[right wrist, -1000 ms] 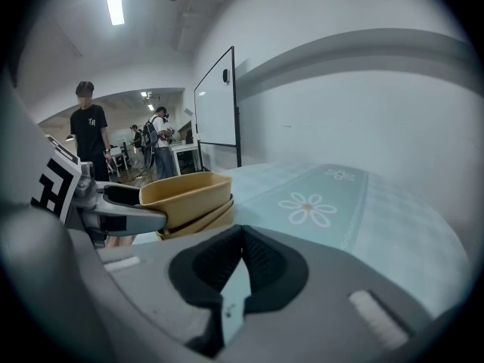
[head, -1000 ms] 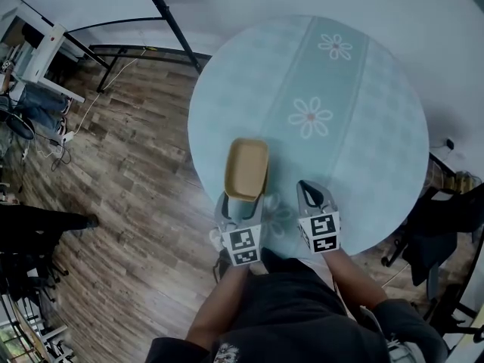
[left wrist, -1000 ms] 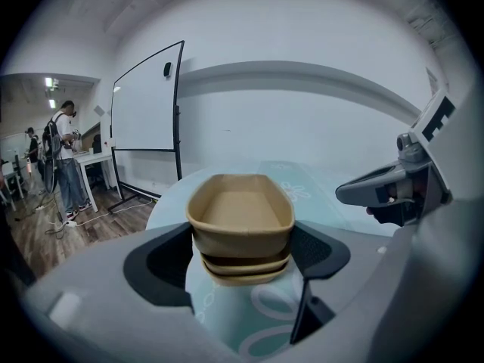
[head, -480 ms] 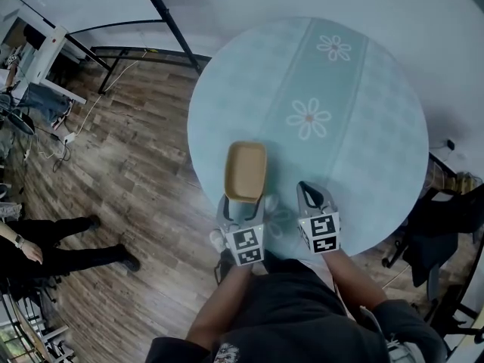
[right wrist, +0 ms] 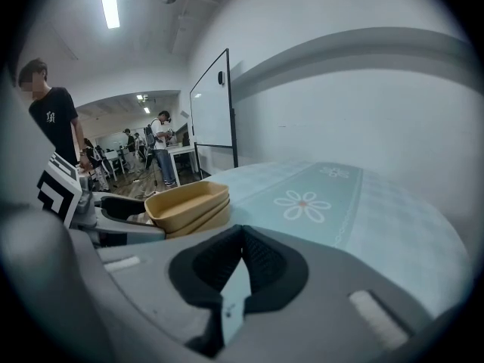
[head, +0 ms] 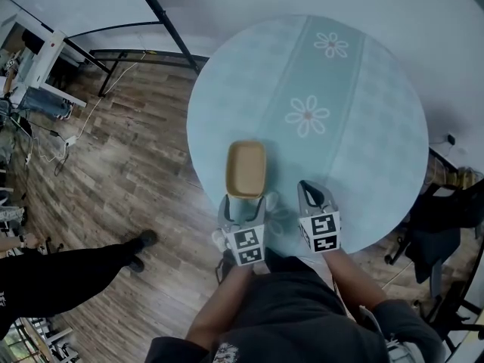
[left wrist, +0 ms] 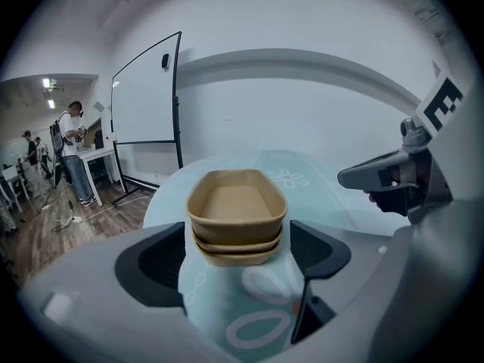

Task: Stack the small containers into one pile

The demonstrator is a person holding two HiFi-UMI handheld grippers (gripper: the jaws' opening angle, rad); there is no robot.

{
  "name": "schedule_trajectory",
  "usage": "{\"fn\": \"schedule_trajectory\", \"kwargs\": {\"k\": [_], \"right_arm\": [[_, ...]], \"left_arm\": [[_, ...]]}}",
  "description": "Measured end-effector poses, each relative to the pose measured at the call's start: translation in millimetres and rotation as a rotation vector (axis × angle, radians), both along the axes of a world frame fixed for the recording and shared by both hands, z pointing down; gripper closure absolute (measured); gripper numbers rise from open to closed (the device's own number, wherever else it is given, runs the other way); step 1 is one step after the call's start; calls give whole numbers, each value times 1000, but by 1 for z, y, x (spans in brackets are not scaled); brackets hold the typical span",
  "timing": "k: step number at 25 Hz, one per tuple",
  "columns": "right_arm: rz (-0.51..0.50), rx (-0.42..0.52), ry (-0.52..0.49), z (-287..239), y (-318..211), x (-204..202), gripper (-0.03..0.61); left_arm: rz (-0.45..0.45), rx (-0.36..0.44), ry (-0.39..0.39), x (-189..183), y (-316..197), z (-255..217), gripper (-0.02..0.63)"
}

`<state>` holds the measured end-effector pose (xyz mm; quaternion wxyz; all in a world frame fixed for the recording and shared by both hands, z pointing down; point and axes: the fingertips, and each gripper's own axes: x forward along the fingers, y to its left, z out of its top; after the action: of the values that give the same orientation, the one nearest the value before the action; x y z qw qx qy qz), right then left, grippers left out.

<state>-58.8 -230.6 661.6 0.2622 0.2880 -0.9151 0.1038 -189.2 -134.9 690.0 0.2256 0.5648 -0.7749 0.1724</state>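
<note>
A stack of three tan oval containers (head: pixel 246 169) stands on the round light-blue table (head: pixel 378 112), near its front-left edge. My left gripper (head: pixel 243 203) is just behind the stack and open. In the left gripper view the stack (left wrist: pixel 236 214) sits at the far ends of the two dark pads (left wrist: pixel 162 259), with a gap on each side. My right gripper (head: pixel 314 193) rests to the right of the stack, shut with nothing in it. In the right gripper view its jaws (right wrist: pixel 240 267) meet, with the stack (right wrist: pixel 187 206) ahead on the left.
A daisy-print runner (head: pixel 308 116) crosses the table. The table's edge lies close under both grippers. A person's legs (head: pixel 60 274) cross the wooden floor at the left. A black stand (head: pixel 162 21) is at the back and a dark chair (head: pixel 446 218) at the right.
Both grippers and the stack have stayed where they were. A person's legs have moved across the floor at the left.
</note>
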Motion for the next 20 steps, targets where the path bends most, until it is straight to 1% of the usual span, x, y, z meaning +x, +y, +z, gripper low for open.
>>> {"fn": "schedule_trajectory", "kwargs": {"k": [6,14,20], "right_arm": [[2,10,-9,-4,8,-4,575],[12,43,-40,-24,20,-19,575],[11,81,-39,-44,25,-29,575]], "left_arm": [[0,51,-30,-8,12,-18,196],[12,100,-73,-32,18,-53,206],[22,143,-106,-46,18,-83,300]]}}
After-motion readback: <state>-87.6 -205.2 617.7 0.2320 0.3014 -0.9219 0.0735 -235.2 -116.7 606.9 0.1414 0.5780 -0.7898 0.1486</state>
